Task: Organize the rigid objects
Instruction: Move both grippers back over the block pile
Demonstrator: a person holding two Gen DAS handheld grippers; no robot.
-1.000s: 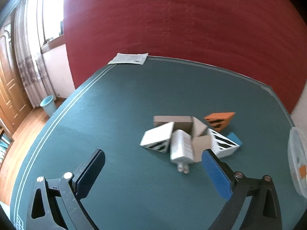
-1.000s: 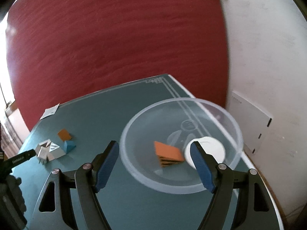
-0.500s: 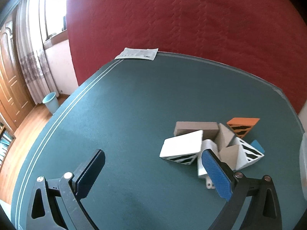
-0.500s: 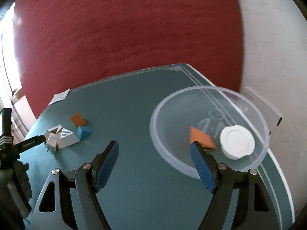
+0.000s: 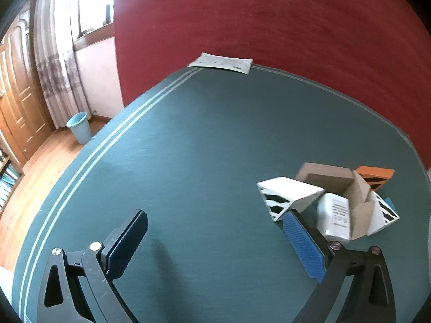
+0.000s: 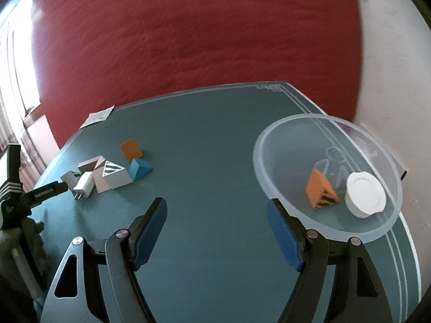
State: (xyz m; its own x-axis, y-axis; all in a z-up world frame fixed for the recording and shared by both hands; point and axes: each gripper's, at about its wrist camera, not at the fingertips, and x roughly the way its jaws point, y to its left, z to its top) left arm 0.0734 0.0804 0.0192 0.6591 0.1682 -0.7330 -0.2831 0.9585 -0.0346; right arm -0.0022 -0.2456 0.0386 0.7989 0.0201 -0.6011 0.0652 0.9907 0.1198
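Observation:
A heap of rigid objects lies on the green table: a white striped wedge, a white charger plug, brown blocks, an orange block and a blue wedge. The heap also shows in the right wrist view, with the charger at its left. My left gripper is open and empty, its right finger just in front of the heap. My right gripper is open and empty, left of a clear bowl holding an orange wedge and a white lid.
A paper sheet lies at the table's far edge against the red wall. A blue bin stands on the wooden floor left of the table. A white wall stands right of the bowl.
My left gripper has swung left, so the heap slid to the right of its view. My right gripper has swung left away from the bowl, bringing the heap further into view.

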